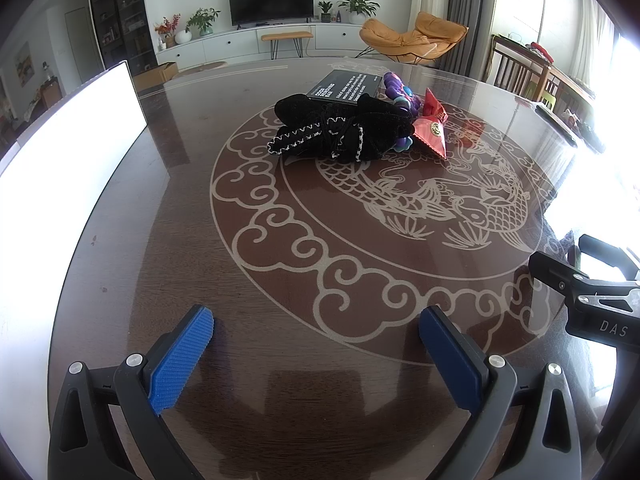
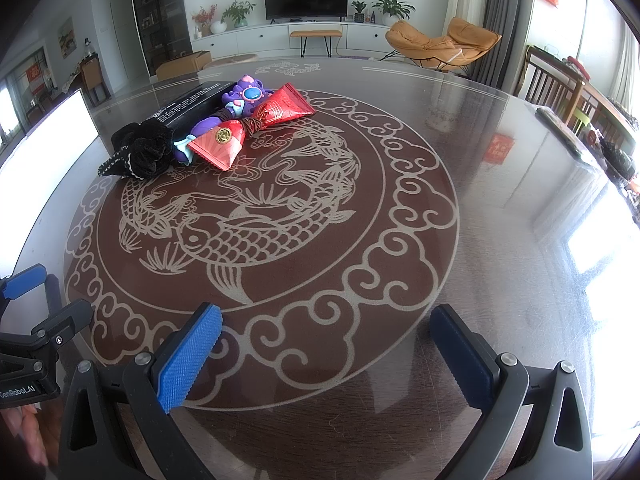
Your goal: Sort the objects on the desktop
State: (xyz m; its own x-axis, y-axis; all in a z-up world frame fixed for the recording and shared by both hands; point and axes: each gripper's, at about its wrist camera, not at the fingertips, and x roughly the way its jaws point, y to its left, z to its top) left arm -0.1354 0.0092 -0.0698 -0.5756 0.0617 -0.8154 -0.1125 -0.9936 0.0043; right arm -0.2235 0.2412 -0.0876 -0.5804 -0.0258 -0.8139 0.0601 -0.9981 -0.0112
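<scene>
While nothing was yet held, both grippers hovered low over the round table (image 2: 500, 208), left gripper (image 1: 316, 352) and right gripper (image 2: 326, 352) each with blue pads spread wide and empty. Lay heaped just beyond the carved fish medallion (image 2: 256, 224): black shoe (image 1: 340, 132), purple toy (image 2: 240, 100), red bow (image 2: 256, 124), black box (image 1: 344, 86), all touching. Seen from the left gripper, sat straight ahead, shoe nearest, its long axis crosswise. Seen from the right gripper, sat ahead and off to the left, bow foremost. Judged the left gripper better lined up for the shoe, the right for the bow
</scene>
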